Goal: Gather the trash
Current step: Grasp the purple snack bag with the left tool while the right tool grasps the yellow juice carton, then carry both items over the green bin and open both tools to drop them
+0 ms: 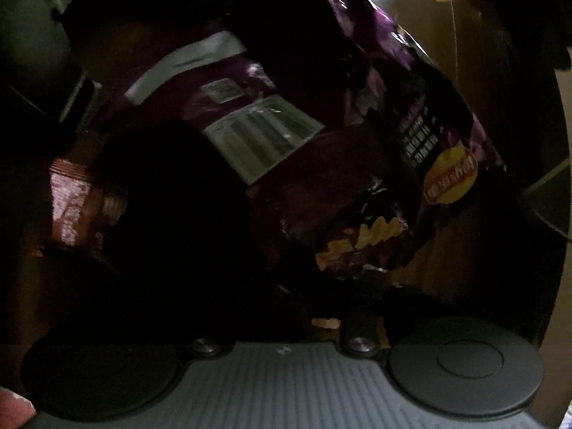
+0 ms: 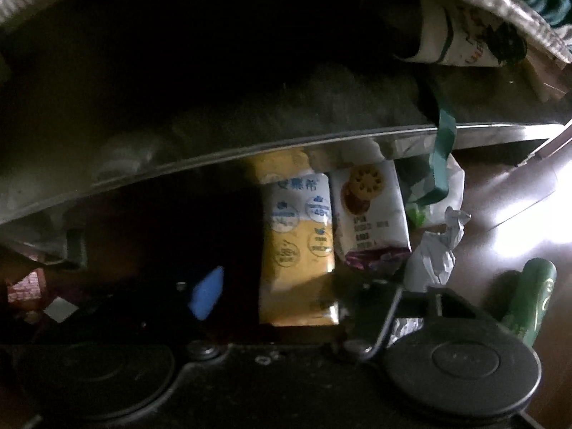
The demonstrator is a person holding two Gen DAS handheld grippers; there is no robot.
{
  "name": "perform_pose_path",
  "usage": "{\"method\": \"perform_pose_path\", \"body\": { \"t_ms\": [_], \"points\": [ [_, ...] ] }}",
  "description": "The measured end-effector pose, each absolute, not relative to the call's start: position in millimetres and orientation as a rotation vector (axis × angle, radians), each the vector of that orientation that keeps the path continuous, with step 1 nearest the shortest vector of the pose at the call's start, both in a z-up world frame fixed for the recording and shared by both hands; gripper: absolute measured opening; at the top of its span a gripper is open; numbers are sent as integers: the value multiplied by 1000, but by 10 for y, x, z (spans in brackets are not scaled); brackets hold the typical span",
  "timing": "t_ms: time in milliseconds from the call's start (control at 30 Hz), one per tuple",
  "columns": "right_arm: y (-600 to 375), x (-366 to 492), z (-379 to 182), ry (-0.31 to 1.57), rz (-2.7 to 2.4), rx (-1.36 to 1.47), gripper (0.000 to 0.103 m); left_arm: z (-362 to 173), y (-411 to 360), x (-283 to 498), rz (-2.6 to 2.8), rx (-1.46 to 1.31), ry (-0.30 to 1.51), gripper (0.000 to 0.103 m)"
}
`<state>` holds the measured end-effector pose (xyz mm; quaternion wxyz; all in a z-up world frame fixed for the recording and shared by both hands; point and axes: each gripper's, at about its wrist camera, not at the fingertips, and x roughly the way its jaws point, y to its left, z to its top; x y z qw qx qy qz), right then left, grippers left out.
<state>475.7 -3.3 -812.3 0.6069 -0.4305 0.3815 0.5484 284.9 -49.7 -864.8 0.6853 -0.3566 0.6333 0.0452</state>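
Pickup step. Left gripper (image 1: 286,286): apparently clamps purple crisp bag (image 1: 304,125); grip unconfirmed. Right gripper (image 2: 296,300): part-open around yellow carton (image 2: 296,250), twelve o'clock. Next: close, lift.

chip bag (image 1: 304,136) - purple | carton (image 2: 296,236) - yellow, white | bottle (image 2: 532,300) - green

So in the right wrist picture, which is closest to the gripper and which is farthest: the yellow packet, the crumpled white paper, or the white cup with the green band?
1. Yellow packet: middle, right in front of the gripper.
2. Crumpled white paper: off to the right, and too close to the packet to rank surely.
3. White cup with the green band: top right, plainly farthest.
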Motion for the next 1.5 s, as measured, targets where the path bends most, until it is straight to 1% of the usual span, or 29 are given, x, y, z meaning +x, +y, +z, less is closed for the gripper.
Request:
{"method": "perform_pose_path", "body": {
  "t_ms": [33,233,267,400,500,733,933,1133,1267,1500],
  "points": [
    [-19,4766,-8155,872,1257,-1006,44,-8630,-490,2854,109,-805,1412,18],
    [-100,4739,-8164,848,1204,-997,44,-8449,-607,2900,131,-740,1410,13],
    [-141,4748,-8119,855,1185,-975,44,-8502,-615,2949,132,-732,1410,11],
    [-396,4792,-7891,940,1118,-874,44,-8308,-639,2952,135,-739,1409,6],
    [-594,4793,-7770,1007,1079,-847,43,-8130,-703,2960,142,-727,1414,5],
    [-1065,4779,-7339,1085,976,-788,43,-7743,-769,2999,165,-696,1459,5],
    [-1382,4740,-6822,1144,918,-745,43,-7264,-810,2973,162,-658,1500,5],
    [-1638,4742,-6198,1148,852,-683,43,-6543,-876,2926,158,-609,1515,4],
    [-1782,4760,-5667,1137,815,-618,43,-5955,-897,2873,148,-553,1510,4],
    [-1941,4751,-4492,1076,794,-549,44,-4944,-860,2649,124,-545,1518,4]
  ]
}}
